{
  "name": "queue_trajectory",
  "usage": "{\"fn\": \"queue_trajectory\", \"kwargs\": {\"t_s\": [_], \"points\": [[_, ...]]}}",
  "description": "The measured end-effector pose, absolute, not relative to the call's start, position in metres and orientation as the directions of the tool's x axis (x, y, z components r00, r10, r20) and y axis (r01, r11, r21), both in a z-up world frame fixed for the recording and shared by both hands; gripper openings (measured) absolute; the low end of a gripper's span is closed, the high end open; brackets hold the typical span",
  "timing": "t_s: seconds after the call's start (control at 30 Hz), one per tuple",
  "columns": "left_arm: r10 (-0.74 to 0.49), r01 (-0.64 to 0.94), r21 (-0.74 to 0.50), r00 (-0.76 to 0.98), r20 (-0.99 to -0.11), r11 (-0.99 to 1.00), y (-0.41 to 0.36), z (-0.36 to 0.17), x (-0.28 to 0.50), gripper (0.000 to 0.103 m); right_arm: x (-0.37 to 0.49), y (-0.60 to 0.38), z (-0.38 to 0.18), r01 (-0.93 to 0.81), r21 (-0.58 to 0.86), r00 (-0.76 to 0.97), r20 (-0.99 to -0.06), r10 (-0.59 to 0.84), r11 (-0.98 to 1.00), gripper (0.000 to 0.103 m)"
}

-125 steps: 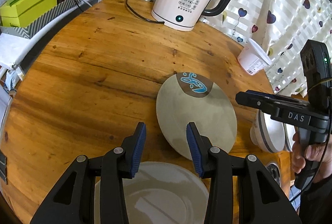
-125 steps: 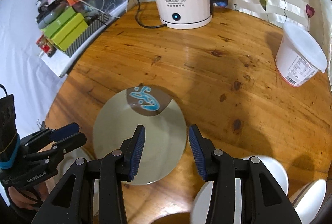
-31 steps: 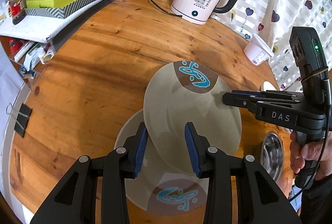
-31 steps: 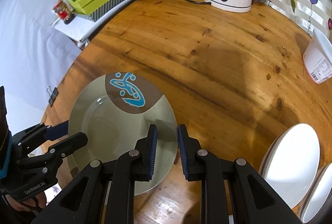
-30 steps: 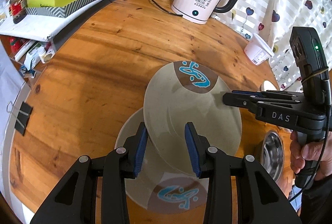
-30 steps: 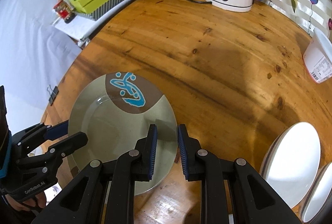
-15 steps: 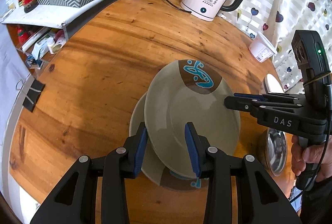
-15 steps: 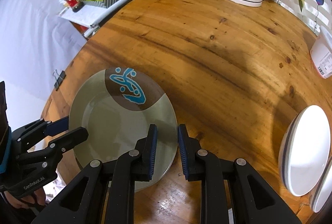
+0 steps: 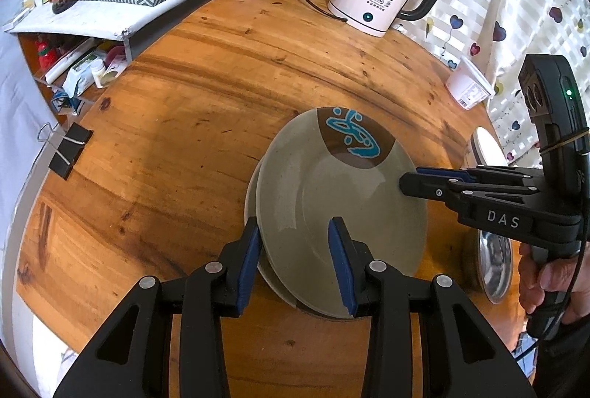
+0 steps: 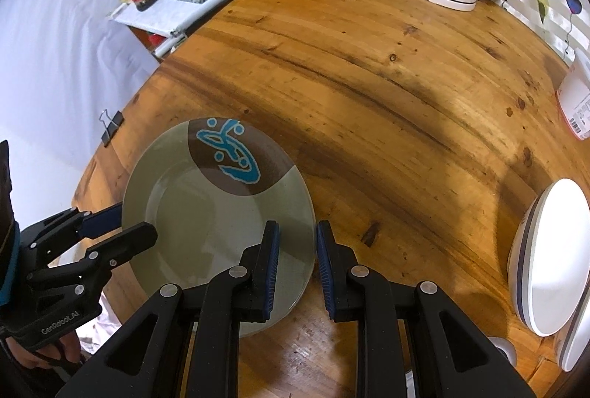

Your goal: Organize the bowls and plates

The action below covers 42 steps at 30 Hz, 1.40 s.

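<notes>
A grey-green plate (image 9: 343, 210) with a brown patch and a blue motif is held level over the round wooden table (image 9: 184, 125). My left gripper (image 9: 295, 250) is shut on its near-left rim. My right gripper (image 10: 297, 261) is shut on the opposite rim, and its tips (image 9: 409, 178) show from the side in the left wrist view. A second plate (image 9: 252, 199) of the same kind lies directly under the held one, with only a thin sliver of its left edge showing. I cannot tell whether the two plates touch.
Two white bowls (image 10: 549, 258) and a steel bowl (image 9: 494, 261) sit at the table's right edge. A white kettle (image 9: 383, 3) with its cord stands at the back, a white tub (image 9: 466, 84) to its right. A binder clip (image 9: 70, 149) lies near the left edge.
Both grippers carried the plate together over the lower plate. The lower plate's blue motif, visible a second ago, is now covered.
</notes>
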<state>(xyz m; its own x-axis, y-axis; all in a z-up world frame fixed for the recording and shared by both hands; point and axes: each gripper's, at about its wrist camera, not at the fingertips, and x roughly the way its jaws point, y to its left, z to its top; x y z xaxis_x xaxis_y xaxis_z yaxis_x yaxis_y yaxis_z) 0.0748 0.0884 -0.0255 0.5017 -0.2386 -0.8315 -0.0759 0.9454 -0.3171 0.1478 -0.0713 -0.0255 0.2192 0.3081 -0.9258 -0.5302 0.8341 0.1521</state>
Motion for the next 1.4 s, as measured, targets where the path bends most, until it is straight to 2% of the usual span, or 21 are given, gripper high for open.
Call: {"fn": "queue_trajectory", "kwargs": {"t_s": [0.63,0.87,1.4], "points": [[-0.192,-0.078,-0.271,0.522,-0.831,0.959,0.087,-0.028,0.067,0.038,0.14,-0.066,-0.029,-0.544,0.145,0.226,-0.923,0.31,0.826,0.022],[-0.191,-0.058,-0.26,0.529,-0.827,0.964,0.085,-0.029,0.066,0.045,0.138,-0.067,-0.029,-0.539,0.145,0.234,-0.92,0.314,0.829,0.022],[-0.202,-0.062,-0.278,0.543,-0.815,0.959,0.089,-0.032,0.07,0.046,0.134,-0.091,-0.024,-0.48,0.219,0.252,-0.893,0.373,0.85,0.022]]}}
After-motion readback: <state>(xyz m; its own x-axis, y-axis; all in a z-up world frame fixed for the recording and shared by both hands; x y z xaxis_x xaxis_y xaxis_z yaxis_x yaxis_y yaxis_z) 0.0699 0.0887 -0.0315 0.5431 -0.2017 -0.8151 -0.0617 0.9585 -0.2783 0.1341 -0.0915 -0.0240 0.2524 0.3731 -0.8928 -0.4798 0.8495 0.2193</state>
